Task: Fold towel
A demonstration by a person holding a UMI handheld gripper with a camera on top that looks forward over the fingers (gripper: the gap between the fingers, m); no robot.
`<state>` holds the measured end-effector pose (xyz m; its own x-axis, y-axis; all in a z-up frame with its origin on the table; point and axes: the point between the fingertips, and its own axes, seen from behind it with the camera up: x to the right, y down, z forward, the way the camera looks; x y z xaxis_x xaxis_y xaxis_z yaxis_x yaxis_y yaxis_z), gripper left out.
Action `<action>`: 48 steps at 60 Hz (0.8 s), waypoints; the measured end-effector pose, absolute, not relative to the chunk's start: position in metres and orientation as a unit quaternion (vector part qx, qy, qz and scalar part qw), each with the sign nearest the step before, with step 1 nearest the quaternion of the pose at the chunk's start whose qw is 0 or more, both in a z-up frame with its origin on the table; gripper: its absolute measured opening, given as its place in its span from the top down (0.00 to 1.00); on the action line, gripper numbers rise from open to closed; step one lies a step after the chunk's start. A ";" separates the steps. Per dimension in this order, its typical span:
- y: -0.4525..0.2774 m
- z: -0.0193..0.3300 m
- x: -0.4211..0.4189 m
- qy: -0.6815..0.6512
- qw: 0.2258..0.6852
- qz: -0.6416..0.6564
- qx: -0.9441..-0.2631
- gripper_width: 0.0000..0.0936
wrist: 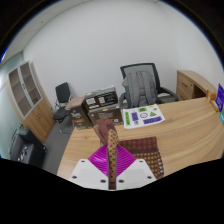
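Observation:
My gripper [112,165] is shut on a fold of the brown patterned towel [140,150]. The pinched strip of towel [113,140] rises between the magenta pads [100,160] and stands up ahead of the fingertips. The rest of the towel lies on the wooden table [185,135] just beyond and to the right of the fingers, partly hidden by them.
A white and green booklet [145,114] lies on the table beyond the towel. A grey office chair [140,82] stands behind the table. A black chair [64,97], a low cabinet with equipment [101,103] and a wooden cupboard [27,95] stand further back.

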<state>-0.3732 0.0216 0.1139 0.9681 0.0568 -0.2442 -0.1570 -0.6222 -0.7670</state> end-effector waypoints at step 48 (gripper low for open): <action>-0.107 0.174 -0.237 -0.022 0.448 -0.012 -0.893 0.09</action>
